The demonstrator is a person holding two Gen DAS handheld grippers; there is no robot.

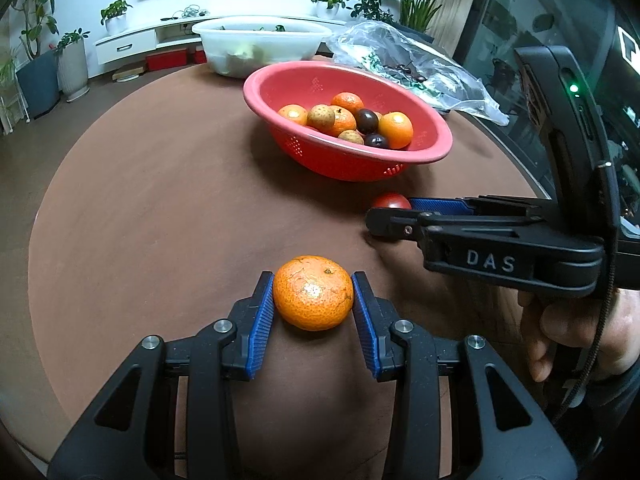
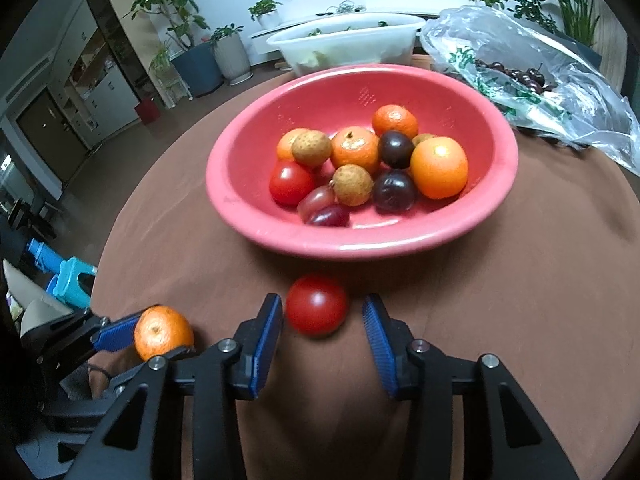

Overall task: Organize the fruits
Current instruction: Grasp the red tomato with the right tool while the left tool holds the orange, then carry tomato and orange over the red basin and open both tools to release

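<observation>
My left gripper (image 1: 313, 280) is shut on a mandarin orange (image 1: 313, 293), both blue pads pressing its sides just above the brown round table (image 1: 160, 200). The right wrist view shows the same orange (image 2: 162, 332) at lower left. My right gripper (image 2: 323, 300) stands open around a red tomato (image 2: 317, 305) lying on the table; a gap shows at the right pad (image 2: 378, 340). Just beyond it sits the red colander bowl (image 2: 360, 248), holding several oranges, longans, dark plums, grapes and a tomato. In the left wrist view the right gripper (image 1: 390, 210) reaches in from the right, with the tomato (image 1: 390, 201) at its tips.
A white plastic tub (image 1: 260, 52) stands behind the bowl. A clear plastic bag with cherries (image 2: 520, 76) lies at the back right. A person's hand (image 1: 580, 332) holds the right gripper. Potted plants and a TV stand line the far wall.
</observation>
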